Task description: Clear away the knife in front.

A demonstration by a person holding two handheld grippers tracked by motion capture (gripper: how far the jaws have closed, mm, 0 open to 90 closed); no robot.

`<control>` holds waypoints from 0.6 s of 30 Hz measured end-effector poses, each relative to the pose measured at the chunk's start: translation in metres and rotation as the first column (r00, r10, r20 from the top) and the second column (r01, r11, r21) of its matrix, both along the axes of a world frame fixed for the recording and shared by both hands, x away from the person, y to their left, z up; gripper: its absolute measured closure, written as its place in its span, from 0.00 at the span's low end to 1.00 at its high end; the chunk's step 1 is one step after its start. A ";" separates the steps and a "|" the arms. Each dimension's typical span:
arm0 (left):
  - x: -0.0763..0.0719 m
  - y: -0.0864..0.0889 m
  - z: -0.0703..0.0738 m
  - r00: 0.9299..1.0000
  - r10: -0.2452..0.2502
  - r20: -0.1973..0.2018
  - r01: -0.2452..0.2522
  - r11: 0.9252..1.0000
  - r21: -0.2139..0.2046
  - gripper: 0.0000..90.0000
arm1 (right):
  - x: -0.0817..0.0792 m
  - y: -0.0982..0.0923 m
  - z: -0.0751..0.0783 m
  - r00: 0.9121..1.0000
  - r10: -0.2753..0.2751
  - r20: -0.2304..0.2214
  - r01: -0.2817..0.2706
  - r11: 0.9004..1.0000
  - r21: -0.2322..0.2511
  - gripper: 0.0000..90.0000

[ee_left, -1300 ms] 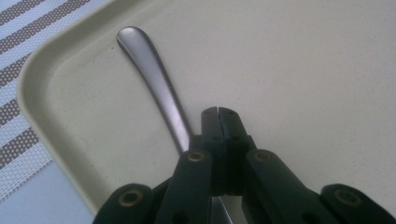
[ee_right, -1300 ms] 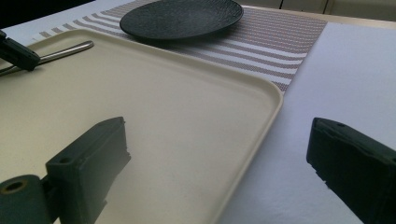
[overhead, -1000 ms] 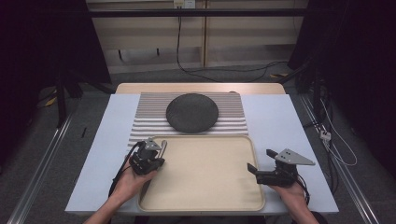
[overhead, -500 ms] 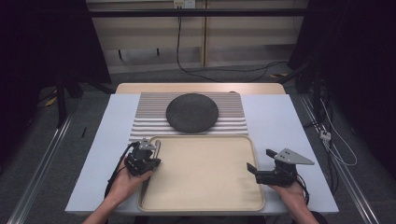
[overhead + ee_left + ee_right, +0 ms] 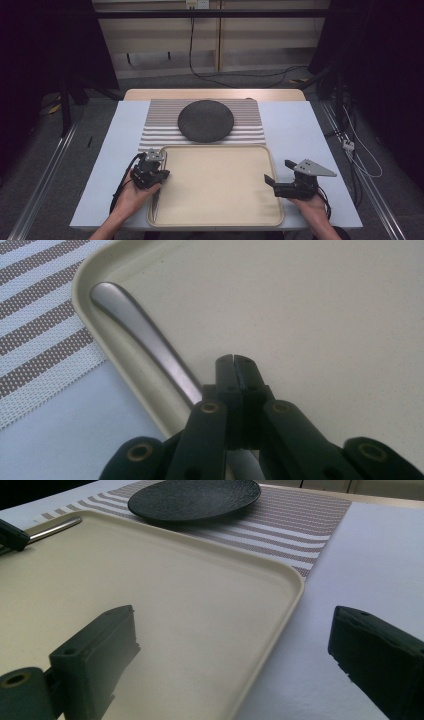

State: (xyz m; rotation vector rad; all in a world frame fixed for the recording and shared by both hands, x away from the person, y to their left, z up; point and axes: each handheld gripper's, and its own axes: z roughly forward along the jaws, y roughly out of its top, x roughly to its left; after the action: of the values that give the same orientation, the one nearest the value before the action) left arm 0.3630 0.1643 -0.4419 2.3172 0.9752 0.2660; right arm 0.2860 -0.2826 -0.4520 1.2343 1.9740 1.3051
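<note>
On the desk (image 5: 300, 130), a beige tray (image 5: 220, 220) is lying just in front of a striped mat (image 5: 250, 117) bearing a dark plate (image 5: 206, 120). A metal utensil handle (image 5: 145, 335) is resting along the tray's left rim. The left gripper (image 5: 233, 360) is hovering just beside it, fingers pressed together and holding nothing; a pickup probably calls for spreading them first. The right gripper (image 5: 235, 645) is waiting, fingers spread, straddling the right rim.

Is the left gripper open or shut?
Shut: in its own view the left gripper has its black jaws pressed together, nothing between them.
</note>
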 end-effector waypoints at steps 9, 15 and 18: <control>-0.002 0.003 0.006 0.999 -0.011 0.047 0.014 0.998 -0.057 0.96 | 0.000 0.000 0.000 1.000 -0.002 0.001 0.002 1.000 0.003 0.06; -0.004 0.002 0.011 0.994 -0.010 0.106 0.020 0.996 -0.091 0.75 | -0.001 0.000 0.000 1.000 -0.002 0.001 0.002 1.000 0.003 0.06; -0.003 0.001 0.013 0.988 0.014 0.152 0.001 0.995 -0.101 0.52 | -0.001 0.000 0.000 1.000 -0.003 0.000 0.003 1.000 0.002 0.06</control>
State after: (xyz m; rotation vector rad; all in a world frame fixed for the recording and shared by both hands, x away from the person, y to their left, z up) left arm 0.3601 0.1651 -0.4289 2.1680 0.8996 0.3820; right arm 0.2853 -0.2826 -0.4515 1.2379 1.9703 1.3060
